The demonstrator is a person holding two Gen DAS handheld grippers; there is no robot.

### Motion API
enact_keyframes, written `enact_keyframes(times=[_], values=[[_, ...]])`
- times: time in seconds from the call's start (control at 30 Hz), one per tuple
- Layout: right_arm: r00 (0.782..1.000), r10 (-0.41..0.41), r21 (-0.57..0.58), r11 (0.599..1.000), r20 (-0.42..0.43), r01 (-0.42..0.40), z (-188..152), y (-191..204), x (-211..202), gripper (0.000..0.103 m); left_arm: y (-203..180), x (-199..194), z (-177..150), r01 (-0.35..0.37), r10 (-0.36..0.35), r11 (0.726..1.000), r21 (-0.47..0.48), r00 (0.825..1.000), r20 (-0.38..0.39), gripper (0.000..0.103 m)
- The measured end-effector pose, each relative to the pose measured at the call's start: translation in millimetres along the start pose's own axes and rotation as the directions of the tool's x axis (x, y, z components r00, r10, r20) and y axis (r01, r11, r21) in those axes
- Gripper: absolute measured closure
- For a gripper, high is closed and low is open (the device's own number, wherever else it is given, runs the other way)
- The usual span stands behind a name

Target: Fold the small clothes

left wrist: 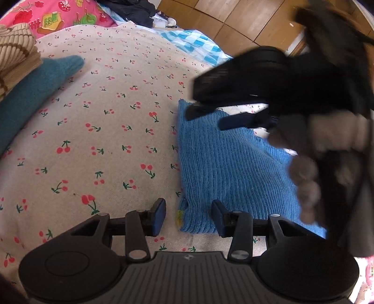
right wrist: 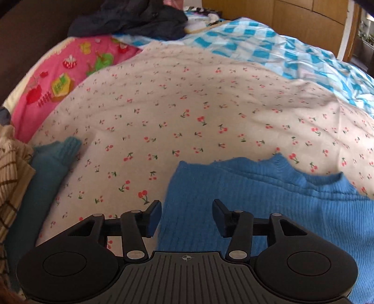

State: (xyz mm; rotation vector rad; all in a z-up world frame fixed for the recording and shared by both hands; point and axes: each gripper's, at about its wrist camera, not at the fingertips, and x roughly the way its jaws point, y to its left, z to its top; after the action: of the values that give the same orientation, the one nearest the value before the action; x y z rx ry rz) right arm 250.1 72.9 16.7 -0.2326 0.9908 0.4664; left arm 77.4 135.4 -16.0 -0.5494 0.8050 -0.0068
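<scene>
A bright blue knit garment [left wrist: 224,168] lies flat on the cherry-print sheet [left wrist: 112,117]. My left gripper [left wrist: 188,216] is open and empty, hovering over the garment's near left corner. The right gripper [left wrist: 230,117] appears blurred in the left wrist view over the garment's far edge, held by a hand. In the right wrist view the blue garment [right wrist: 245,194] lies under my right gripper [right wrist: 187,216], which is open and empty above its left part. The cherry-print sheet [right wrist: 187,105] stretches beyond it.
A teal knit garment [left wrist: 28,98] and a beige striped one [left wrist: 16,53] lie at the left; both show in the right wrist view, teal [right wrist: 44,177] and beige [right wrist: 11,168]. Pink bedding [right wrist: 70,70], blue checked bedding [right wrist: 292,53] and dark clothes [right wrist: 131,21] lie beyond.
</scene>
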Motion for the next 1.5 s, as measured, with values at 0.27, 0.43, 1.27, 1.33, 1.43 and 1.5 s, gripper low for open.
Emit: enact_keyframes(times=[0.27, 0.43, 1.27, 1.33, 1.43, 1.5], values=[[0.985, -0.136, -0.087, 0.988, -0.107, 0.127, 2.6, 1.8, 45.3, 0.060, 3.9, 4.6, 3.1, 0.014, -0.014, 1.000, 0.000, 1.000, -0.007, 0.056], [0.991, -0.114, -0.060, 0.992, -0.071, 0.110, -0.5, -10.7, 28.7, 0.084, 2.1, 1.1, 3.6, 0.006, -0.006, 1.000, 0.010, 1.000, 0.020, 0.055], [0.960, 0.155, 0.333, 0.915, 0.234, -0.229, -65.0, -156.4, -84.0, 0.086, -64.5, -4.0, -16.9, -0.015, -0.024, 0.972, 0.234, 0.986, 0.163, 0.037], [0.954, 0.162, 0.358, 0.900, 0.253, -0.248, -72.6, -170.6, -89.3, 0.087, -80.8, -5.2, -20.5, -0.031, -0.021, 0.954, 0.299, 0.985, 0.170, 0.063], [0.943, 0.157, 0.396, 0.878, 0.294, -0.270, -83.7, -194.7, -99.3, 0.087, -107.7, -5.9, -20.2, -0.002, -0.052, 0.937, 0.350, 0.988, 0.145, 0.082], [0.933, 0.151, 0.431, 0.855, 0.327, -0.289, -93.2, -213.0, -105.1, 0.087, -130.5, -10.3, -22.4, 0.030, -0.093, 0.918, 0.394, 0.986, 0.142, 0.082]])
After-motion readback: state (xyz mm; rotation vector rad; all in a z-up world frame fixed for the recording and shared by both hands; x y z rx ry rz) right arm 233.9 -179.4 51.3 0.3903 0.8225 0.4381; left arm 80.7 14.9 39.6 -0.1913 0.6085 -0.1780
